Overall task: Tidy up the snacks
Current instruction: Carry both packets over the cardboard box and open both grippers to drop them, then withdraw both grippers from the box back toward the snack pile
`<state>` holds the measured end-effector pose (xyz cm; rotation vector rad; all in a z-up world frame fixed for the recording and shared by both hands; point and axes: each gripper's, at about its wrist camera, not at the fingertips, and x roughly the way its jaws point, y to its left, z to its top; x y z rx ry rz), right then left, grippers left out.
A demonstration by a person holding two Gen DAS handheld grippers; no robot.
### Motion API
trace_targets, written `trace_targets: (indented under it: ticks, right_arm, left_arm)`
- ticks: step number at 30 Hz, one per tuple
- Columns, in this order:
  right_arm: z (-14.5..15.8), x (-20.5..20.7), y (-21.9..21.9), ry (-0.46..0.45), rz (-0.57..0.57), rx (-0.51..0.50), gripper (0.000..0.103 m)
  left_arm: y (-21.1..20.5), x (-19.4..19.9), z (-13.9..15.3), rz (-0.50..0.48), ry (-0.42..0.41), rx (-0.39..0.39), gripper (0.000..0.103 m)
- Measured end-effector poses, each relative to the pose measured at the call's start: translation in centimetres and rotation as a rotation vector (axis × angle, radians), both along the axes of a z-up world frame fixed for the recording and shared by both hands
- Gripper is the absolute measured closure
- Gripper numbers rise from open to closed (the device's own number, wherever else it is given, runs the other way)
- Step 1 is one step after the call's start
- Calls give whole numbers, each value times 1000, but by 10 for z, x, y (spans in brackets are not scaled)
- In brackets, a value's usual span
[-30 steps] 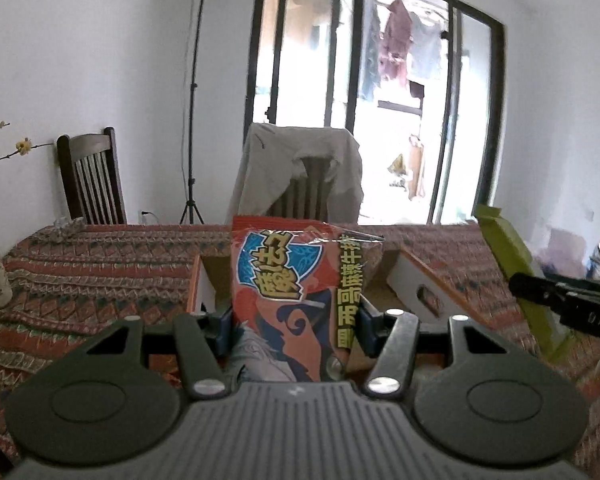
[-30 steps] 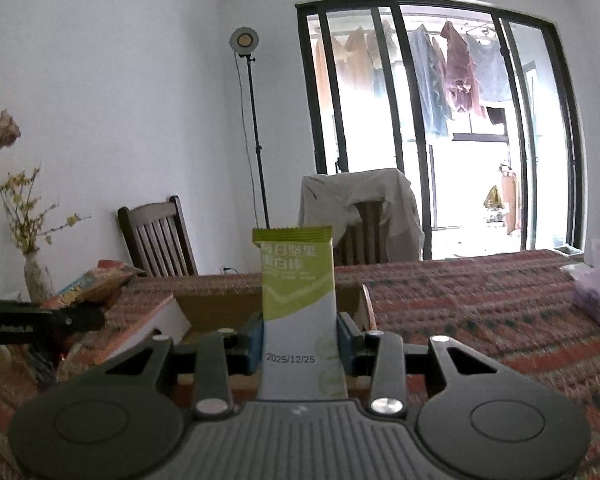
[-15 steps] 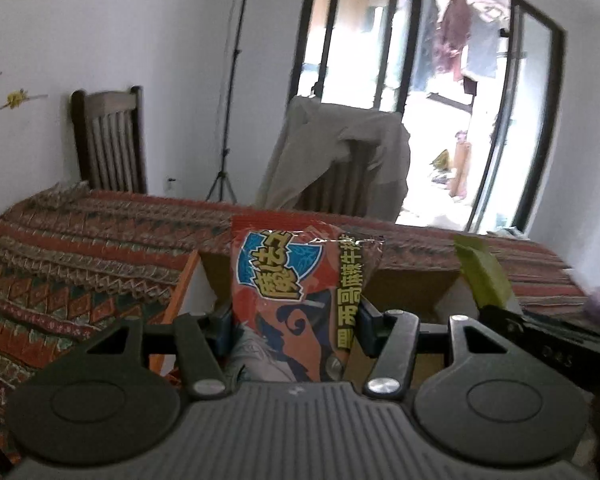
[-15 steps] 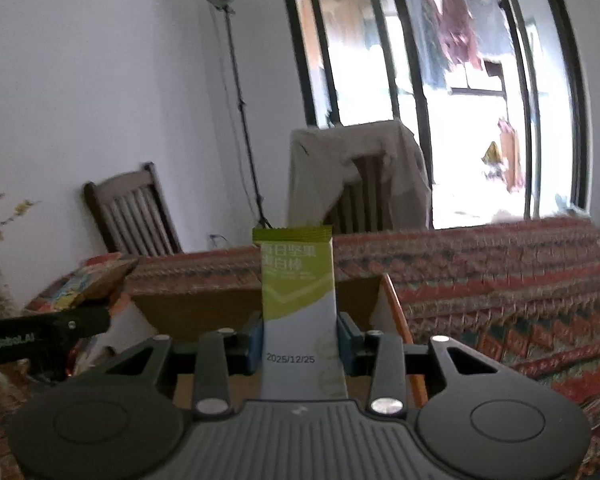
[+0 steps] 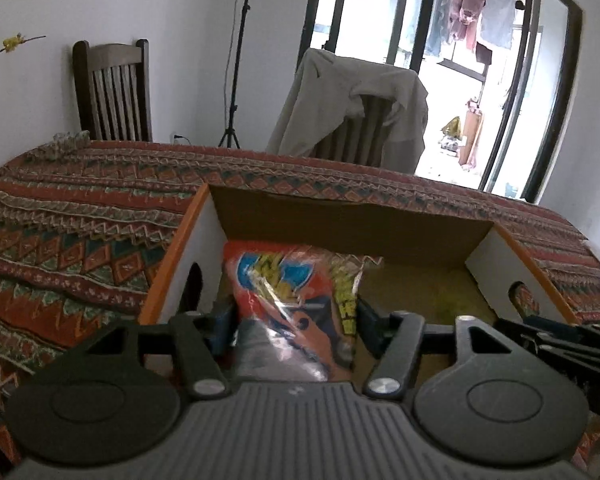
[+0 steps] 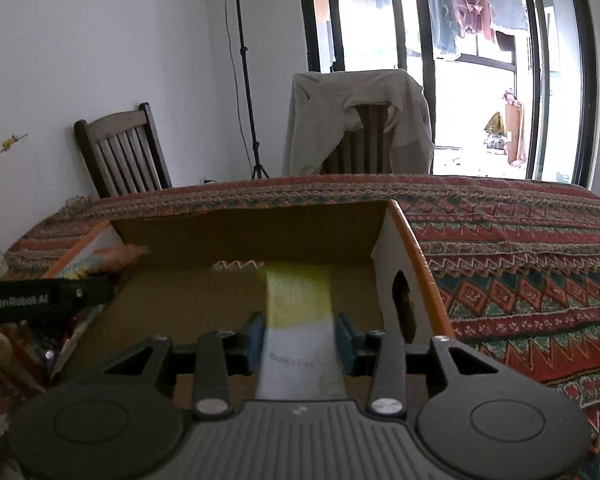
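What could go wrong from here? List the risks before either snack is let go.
1. The left hand-held gripper and right hand-held gripper sit close together over one cardboard box; they could bump.
2. The red snack bag is near the box's left wall and might snag on it.
3. The green snack packet is slim and may tip over when released.

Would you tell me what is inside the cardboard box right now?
Both grippers reach into the box: the left holds a red snack bag, the right a green-and-white bar. Bare floor shows beside them; the floor beneath them is hidden.
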<state>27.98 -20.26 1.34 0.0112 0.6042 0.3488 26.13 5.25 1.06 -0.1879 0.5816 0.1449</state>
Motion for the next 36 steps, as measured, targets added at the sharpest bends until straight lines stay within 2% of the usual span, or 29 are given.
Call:
trace_targets:
  ticks: [2,4,5,6,7,8,11,17,24,28,31,36]
  right_arm:
    - [-1,0,-3,6,-3,7,59]
    - [-1,0,-4,6,12,21,52]
    - [0,-2,-4,0,23,29,49]
    - [1,-3,-4,-11,32,32,36]
    - [3,-6,-3,-28,31,30,6]
    - [4,-6,-3,-45,25,32,0]
    - [8,-8,-7,-64,27,65,0]
    - [11,-6,-11,-76,8,68,0]
    - [28,-15,-23,-99,-2,118,0]
    - [54,-35,-31,-138,11,164,0]
    - [70,-55,-33,-183,18,147,0]
    - [80,-87,-39,-203,17,130,0]
  left_arm:
    - [-2,-3,2,1,-23,8,21]
    - [-3,-9,5,5,-60,6,0]
    - [-3,-12,8,4,-84,-3,0]
    - [-2,-16,10,-1,-108,-13,0]
    - [-2,-18,12,-8,-122,-25,0]
    - [-1,-19,14,-11,-131,-36,0]
    - [0,-20,16,-5,-135,-41,0]
    - [2,-26,24,23,-156,-54,0]
    - [0,-43,51,32,-194,-60,0]
    - [2,-65,65,31,-220,-33,0]
    - [6,-85,73,27,-229,-34,0]
    - [10,-123,77,24,-245,-29,0]
